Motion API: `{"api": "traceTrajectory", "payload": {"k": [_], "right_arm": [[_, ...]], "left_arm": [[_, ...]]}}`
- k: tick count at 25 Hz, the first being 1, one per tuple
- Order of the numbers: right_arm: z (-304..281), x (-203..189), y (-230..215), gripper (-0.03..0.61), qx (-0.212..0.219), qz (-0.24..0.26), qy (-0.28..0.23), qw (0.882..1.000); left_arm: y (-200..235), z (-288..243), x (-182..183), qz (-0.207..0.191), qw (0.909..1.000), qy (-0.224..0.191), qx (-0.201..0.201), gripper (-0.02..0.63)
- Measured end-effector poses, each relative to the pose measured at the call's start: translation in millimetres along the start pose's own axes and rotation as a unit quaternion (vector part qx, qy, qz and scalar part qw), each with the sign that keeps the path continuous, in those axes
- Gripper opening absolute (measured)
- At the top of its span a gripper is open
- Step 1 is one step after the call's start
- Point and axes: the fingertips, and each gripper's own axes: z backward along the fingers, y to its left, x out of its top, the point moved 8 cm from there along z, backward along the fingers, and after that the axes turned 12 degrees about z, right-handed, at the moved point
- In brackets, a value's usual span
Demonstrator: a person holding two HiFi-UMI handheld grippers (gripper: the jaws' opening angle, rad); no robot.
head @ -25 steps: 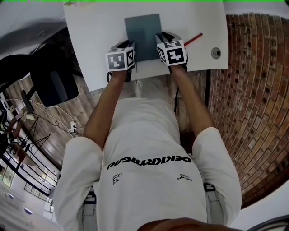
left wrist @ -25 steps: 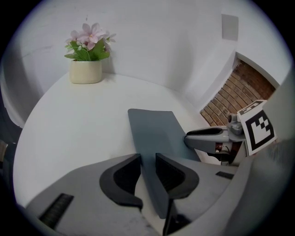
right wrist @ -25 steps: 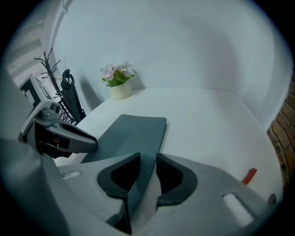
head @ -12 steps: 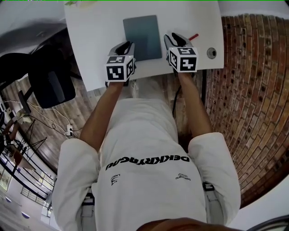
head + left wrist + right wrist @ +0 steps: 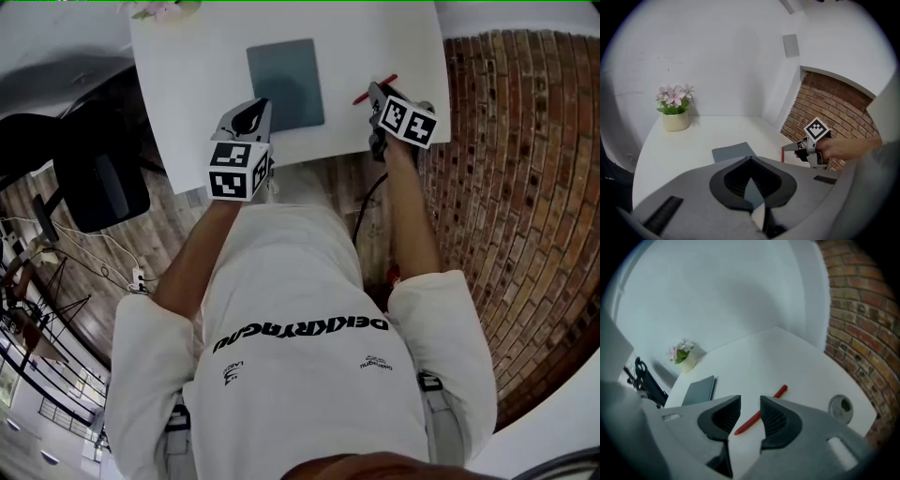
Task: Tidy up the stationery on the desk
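A red pen (image 5: 374,89) lies on the white desk (image 5: 206,75) near its right end. My right gripper (image 5: 376,97) hangs just above the pen's near end, open and empty. In the right gripper view the red pen (image 5: 761,413) runs slantwise beyond the gap of that gripper (image 5: 750,405). A grey-blue notebook (image 5: 286,84) lies flat at the desk's middle. My left gripper (image 5: 247,120) is by the notebook's near left corner, shut and holding nothing. In the left gripper view the notebook (image 5: 732,152) shows past this gripper (image 5: 750,159).
A small pot of pink flowers (image 5: 675,115) stands at the desk's far left corner. A round cable hole (image 5: 840,406) sits in the desk right of the pen. A black chair (image 5: 98,178) stands left of the desk. Brick floor (image 5: 506,187) lies to the right.
My right gripper has moved right, off the notebook's edge, to the red pen. My left gripper has drawn back toward the desk's near edge.
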Motion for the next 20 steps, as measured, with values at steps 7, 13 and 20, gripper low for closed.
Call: {"api": "traceTrajectory", "payload": {"k": [7,13,20], "right_arm": [[-14.4,-10.8,-29.5,0.123,-0.021,-0.097,0.044,0.994],[-24.3,-13.4,-32.6,0.123,-0.020,-0.189,0.071,0.979],[-36.2,-11.8,-32.7,0.095,-0.047,-0.256,0.123,0.958]], "left_arm": [[8.1,8.6,-3.3,0.015,0.9999,-0.003,0.007,-0.002],[19.6,17.3,-12.0,0.034,0.9994,0.004,0.009,-0.002],[35.6,22.3,-18.3,0.068,0.9976,0.004,0.005,-0.002]]}}
